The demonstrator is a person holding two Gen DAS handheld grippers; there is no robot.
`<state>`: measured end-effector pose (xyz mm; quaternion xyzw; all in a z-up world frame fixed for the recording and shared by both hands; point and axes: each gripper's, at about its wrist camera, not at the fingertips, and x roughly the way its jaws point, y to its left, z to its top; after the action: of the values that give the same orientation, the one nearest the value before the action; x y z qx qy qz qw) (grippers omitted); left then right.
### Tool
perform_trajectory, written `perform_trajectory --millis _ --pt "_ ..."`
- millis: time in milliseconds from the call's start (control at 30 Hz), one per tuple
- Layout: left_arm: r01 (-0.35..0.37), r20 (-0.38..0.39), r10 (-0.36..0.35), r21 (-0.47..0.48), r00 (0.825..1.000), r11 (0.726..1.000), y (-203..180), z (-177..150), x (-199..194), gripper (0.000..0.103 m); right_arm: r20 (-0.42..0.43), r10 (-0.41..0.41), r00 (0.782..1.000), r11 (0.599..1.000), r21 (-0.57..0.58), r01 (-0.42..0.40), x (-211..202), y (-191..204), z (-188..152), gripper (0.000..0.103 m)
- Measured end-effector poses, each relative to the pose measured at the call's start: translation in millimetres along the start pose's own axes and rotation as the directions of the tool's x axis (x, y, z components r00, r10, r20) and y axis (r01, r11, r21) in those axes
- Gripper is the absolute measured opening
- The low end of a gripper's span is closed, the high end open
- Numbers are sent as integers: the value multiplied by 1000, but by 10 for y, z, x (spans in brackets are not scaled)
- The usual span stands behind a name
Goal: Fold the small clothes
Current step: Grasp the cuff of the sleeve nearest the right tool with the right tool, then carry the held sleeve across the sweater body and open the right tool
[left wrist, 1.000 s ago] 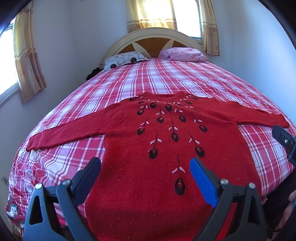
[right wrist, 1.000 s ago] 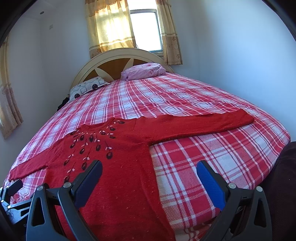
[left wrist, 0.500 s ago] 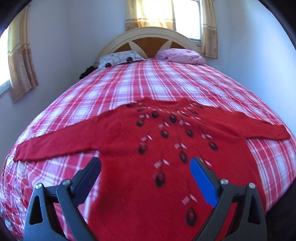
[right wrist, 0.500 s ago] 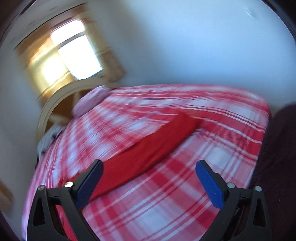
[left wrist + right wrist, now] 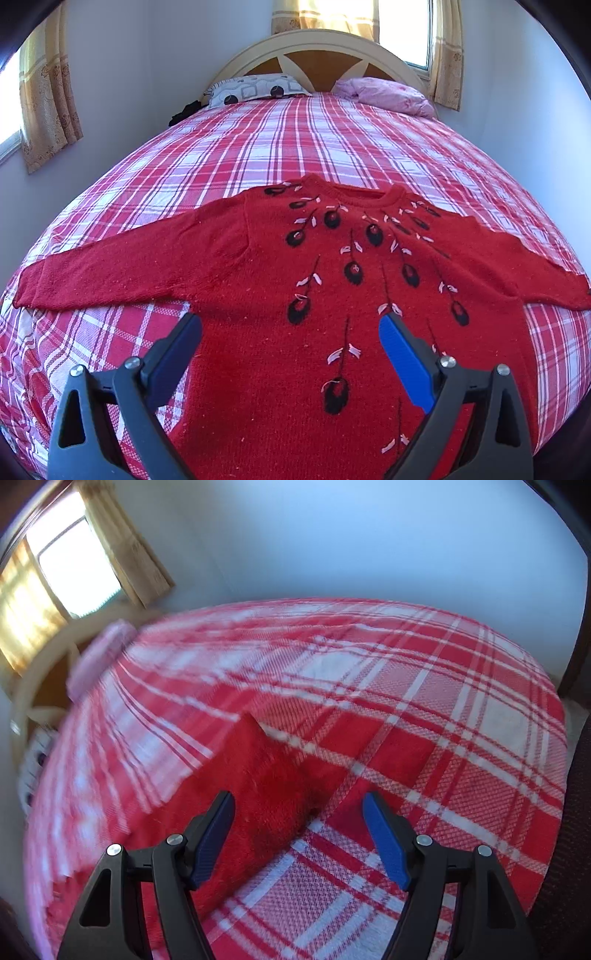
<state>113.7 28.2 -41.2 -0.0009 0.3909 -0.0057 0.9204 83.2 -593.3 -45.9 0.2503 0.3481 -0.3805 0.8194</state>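
Sweater (image 5: 332, 295), red with dark flower shapes down the front, lies flat and face up on the plaid bed (image 5: 295, 147), both sleeves spread out to the sides. In the left wrist view, the left claw (image 5: 290, 332) hangs over the lower body of the sweater, its jaws wide apart with nothing between them. In the blurred right wrist view, the right claw (image 5: 297, 812) hovers over the sleeve end (image 5: 266, 782), which lies under the gap toward the left jaw; the jaws are closing, not yet pressing the cloth.
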Motion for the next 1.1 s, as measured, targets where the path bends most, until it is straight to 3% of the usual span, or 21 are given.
perform_trajectory --millis 33,100,167,267,400,500,600,733,833,867,967,1100 --pt "-1 -2 1 -1 1000 1000 2 -5 7 99 4 -33 999 998 -50 33 14 62 -26 69" --pt "-4 -9 4 -4 1000 1000 11 -6 36 99 17 -77 997 990 -121 78 27 127 -61 50" --pt "-6 -18 6 -5 1000 1000 19 -12 78 99 12 -53 999 986 -160 54 22 134 -66 25" --pt "-4 -27 4 -10 1000 1000 44 -42 104 99 -11 -37 999 985 -169 35 -3 147 -26 17" --pt "0 -22 -1 -24 1000 1000 116 -72 74 99 3 20 1000 987 -157 -20 -250 291 70 15" --pt "-11 -5 11 -35 1000 999 191 -67 48 99 31 107 994 970 -223 -97 -625 644 101 15" --pt "-18 4 19 -62 1000 998 296 -49 28 99 42 233 972 921 -330 -206 -1089 1198 51 14" --pt "-20 16 21 -105 1000 994 451 -45 -10 99 8 408 913 818 -446 -362 -1651 2019 -176 14" --pt "-32 31 36 -119 999 992 572 -59 -58 99 -84 534 841 704 -507 -498 -1947 2691 -521 14" --pt "-36 35 40 -125 999 992 612 -64 -68 99 -143 581 801 649 -511 -563 -2024 2967 -688 14" --pt "-53 39 59 -150 997 987 775 -94 -95 99 -280 654 703 537 -483 -692 -2104 3545 -1118 14" --pt "-93 35 101 -182 994 979 1008 -140 -98 99 -417 677 606 401 -481 -780 -2092 4304 -1972 14"
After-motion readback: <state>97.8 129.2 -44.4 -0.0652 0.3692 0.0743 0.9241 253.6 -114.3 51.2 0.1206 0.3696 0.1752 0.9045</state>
